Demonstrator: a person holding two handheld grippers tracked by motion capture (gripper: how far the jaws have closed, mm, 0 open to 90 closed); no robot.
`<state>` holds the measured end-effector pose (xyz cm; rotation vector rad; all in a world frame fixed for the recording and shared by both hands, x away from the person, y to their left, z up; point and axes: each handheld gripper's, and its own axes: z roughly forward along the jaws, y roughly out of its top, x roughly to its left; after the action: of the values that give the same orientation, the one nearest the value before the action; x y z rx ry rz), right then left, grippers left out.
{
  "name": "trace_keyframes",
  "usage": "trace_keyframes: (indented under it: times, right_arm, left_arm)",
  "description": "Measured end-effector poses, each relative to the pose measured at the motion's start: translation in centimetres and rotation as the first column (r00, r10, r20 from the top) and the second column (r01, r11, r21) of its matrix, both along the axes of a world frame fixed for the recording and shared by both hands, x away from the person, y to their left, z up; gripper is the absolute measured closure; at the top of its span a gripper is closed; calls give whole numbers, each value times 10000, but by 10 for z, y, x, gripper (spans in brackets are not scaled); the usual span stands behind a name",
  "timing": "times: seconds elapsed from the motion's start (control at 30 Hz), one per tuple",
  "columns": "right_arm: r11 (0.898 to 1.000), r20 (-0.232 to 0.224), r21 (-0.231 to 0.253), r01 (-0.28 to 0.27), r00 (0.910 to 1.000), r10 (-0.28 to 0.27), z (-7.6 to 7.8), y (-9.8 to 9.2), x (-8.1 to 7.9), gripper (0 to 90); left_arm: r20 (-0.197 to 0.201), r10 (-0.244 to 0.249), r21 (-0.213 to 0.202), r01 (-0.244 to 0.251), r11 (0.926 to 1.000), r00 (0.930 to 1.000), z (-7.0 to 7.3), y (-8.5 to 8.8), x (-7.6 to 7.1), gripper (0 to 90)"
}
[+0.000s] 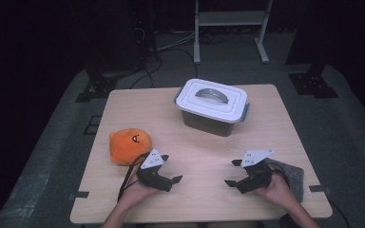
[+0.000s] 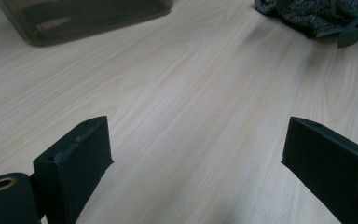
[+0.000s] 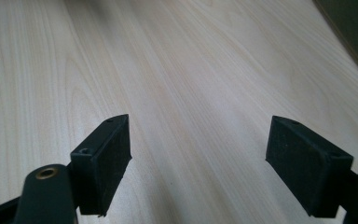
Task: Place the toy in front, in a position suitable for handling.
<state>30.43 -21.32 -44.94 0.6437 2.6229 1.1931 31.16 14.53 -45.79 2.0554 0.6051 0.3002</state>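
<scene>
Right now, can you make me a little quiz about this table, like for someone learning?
1. True or false: the lid is on the box.
2. What is nearest the left gripper? A) the orange plush toy B) the box C) the grey cloth
3. Fill in: both the left gripper and the right gripper have their fingers ____, with nothing between them.

Key
1. True: the white lid sits on the box.
2. A: the toy lies just beside that gripper.
3. Open: both gripper views show bare table between the fingers.
</scene>
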Motion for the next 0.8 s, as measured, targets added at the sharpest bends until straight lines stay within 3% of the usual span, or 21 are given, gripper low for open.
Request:
trace_keyframes:
  times: [0.3,0.8]
  right_arm:
    - [9999,-70,171,22,10000,-21,-1,-3,2,208]
    - [9997,-71,211,74,9999,-72,-1,-5,1,207]
  left_arm:
    - [-70,-82,-34,82,10000,9999,1,-1,1,71]
    - [264,-114,-149,118,9998,9996,8,3,1,71]
